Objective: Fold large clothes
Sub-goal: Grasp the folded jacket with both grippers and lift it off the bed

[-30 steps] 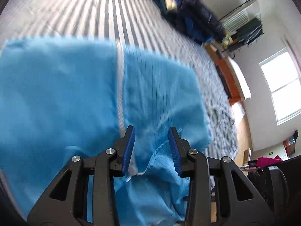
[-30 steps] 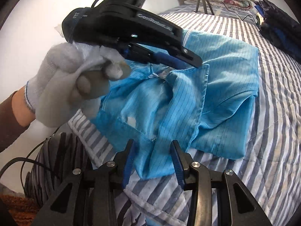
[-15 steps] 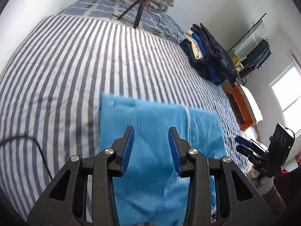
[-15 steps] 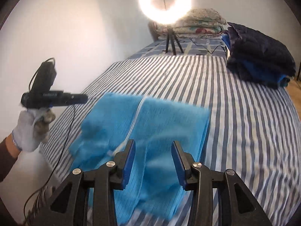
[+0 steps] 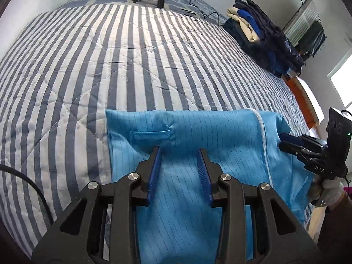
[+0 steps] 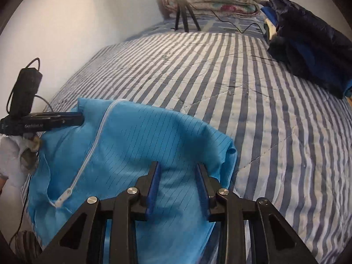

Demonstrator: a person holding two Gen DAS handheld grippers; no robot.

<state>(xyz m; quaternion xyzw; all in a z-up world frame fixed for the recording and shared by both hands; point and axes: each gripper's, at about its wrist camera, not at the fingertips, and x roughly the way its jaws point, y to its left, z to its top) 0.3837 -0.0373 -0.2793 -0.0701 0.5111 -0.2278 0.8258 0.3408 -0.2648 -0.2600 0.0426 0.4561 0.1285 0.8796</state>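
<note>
The blue garment (image 5: 198, 136) is laid folded on the striped bedspread (image 5: 110, 66). The left gripper (image 5: 178, 154) is positioned above it, jaws parted, nothing grasped. The right gripper (image 6: 176, 167), jaws just closing yet still parted, is held over the garment's near edge, gripping nothing.

A folded garment (image 5: 198, 136) lies on the near edge of a quilt-covered bed (image 5: 110, 66), with a pile of clothes (image 5: 264, 41) far right, a tripod (image 6: 184, 15) and stacked bedding (image 6: 220, 2) behind.
</note>
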